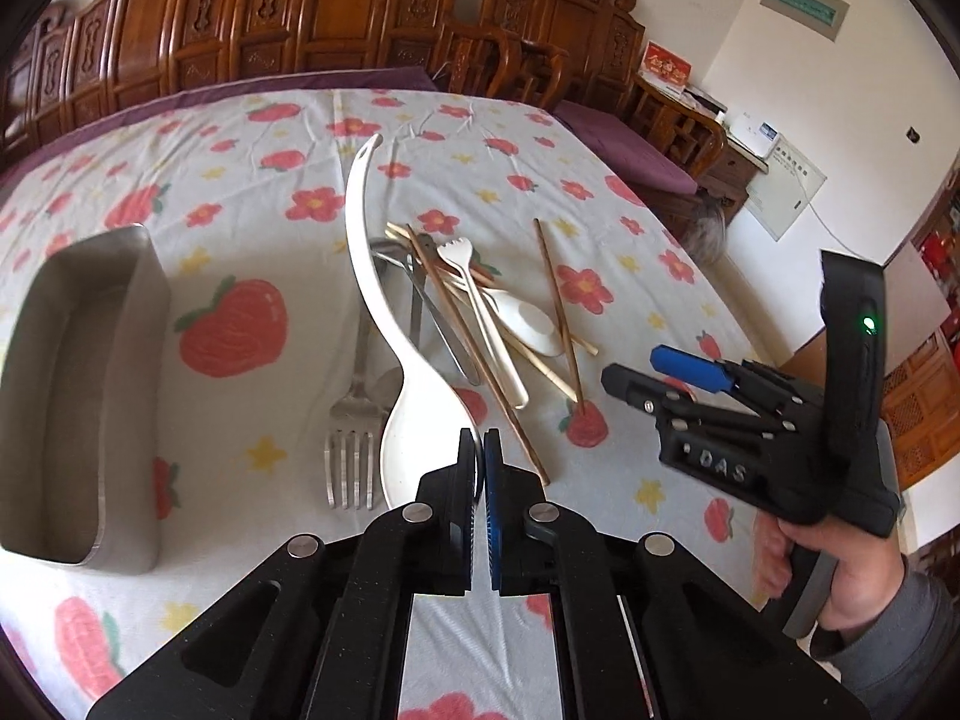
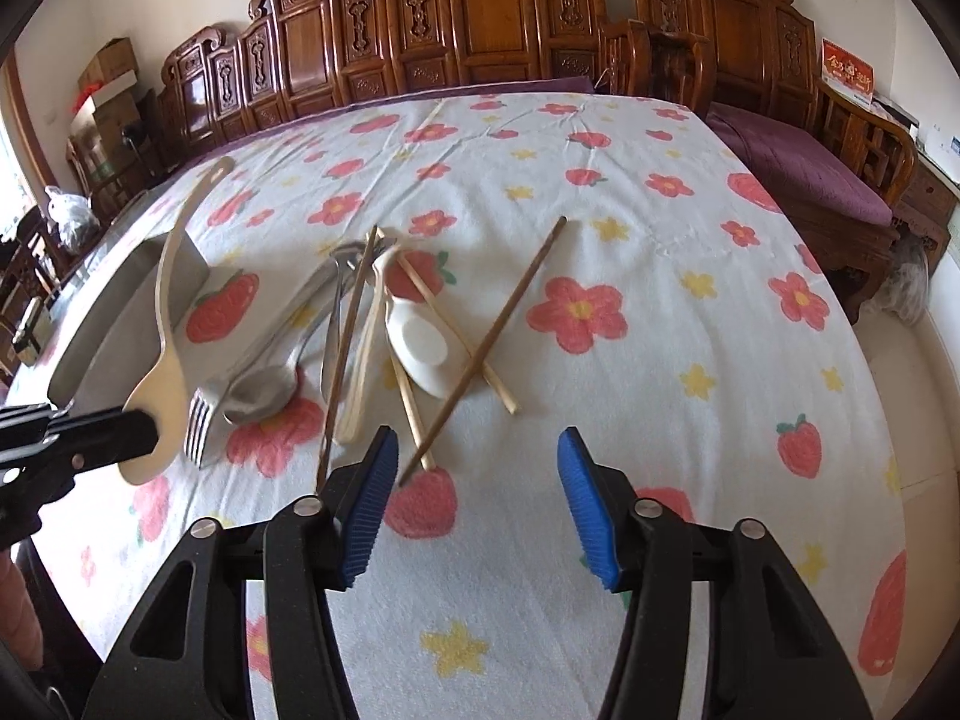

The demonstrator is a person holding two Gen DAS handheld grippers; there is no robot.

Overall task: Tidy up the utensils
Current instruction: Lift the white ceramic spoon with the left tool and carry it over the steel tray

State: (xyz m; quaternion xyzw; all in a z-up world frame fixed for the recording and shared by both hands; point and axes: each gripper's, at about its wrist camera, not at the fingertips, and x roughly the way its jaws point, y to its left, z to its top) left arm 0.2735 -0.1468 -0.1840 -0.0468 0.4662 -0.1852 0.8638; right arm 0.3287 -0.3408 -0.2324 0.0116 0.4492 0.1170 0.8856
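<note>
1. The left gripper (image 1: 478, 450) is clamping its black and blue fingers tight on the bowl rim of a large white plastic rice paddle (image 1: 384, 324), and the right wrist view shows that paddle (image 2: 161, 324) tilting up off the cloth, its long handle pointing away toward the far side of the table.
2. The right gripper (image 2: 477, 450) is hovering low over the cloth with its blue ribbed pads (image 2: 585, 498) standing moderately apart, nothing pressing between them; the near tip of a dark brown wooden chopstick (image 2: 492, 336) is lying in the gap close to the left pad.
3. A person's hand (image 1: 840, 576) in a grey sleeve is gripping the right tool's handle, seen at the right edge of the left wrist view.
4. The utensil pile is sitting mid-table on a white tablecloth printed with red flowers and strawberries (image 2: 660, 390): a stainless steel fork (image 1: 351, 450) lying just beside the paddle's bowl, a steel spoon (image 2: 264, 393) next to it, metal tongs (image 1: 441, 324) behind, a white ceramic soup spoon (image 2: 420, 348), a small cream plastic fork (image 1: 474, 306), and pale bamboo chopsticks (image 2: 459, 336) crossing under the dark one.
5. A rectangular stainless steel container (image 1: 78, 396) is standing to the left of the pile, well clear of it, its inside showing nothing but bare metal.
6. Carved dark wooden chairs (image 2: 480, 18) are lining the far edge of the table.
</note>
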